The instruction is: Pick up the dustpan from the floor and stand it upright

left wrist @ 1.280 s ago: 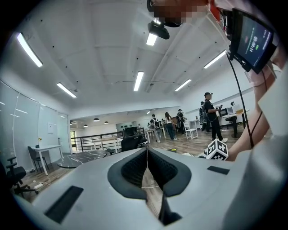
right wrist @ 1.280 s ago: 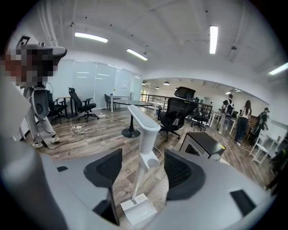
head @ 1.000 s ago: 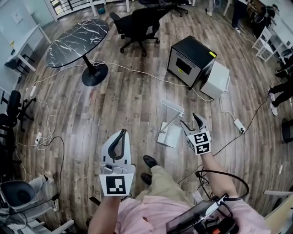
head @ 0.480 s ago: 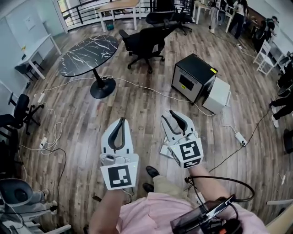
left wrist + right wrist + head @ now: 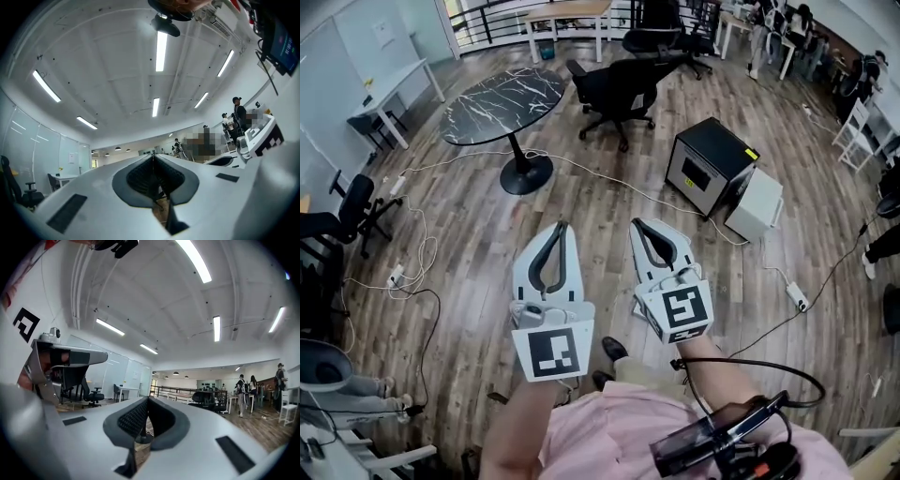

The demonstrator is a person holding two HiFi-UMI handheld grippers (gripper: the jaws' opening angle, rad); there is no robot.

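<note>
My left gripper (image 5: 560, 230) and right gripper (image 5: 642, 228) are both pinched together on nothing, raised over the wooden floor (image 5: 478, 244) — the dustpan shows in no view. Pickup seems unstarted; next I'd locate it, lower, and part one gripper's jaws.

The floor (image 5: 487, 234) is of grey-brown wood planks with a soft sheen, and the round table top (image 5: 502, 103) looks like polished black stone with white veins. The left gripper (image 5: 561, 227) and the right gripper (image 5: 639, 225) have smooth matt white plastic shells, and their pads (image 5: 131, 420) seem dark rubber with a fine ribbed texture. The shirt (image 5: 609, 431) is pink cloth.
</note>
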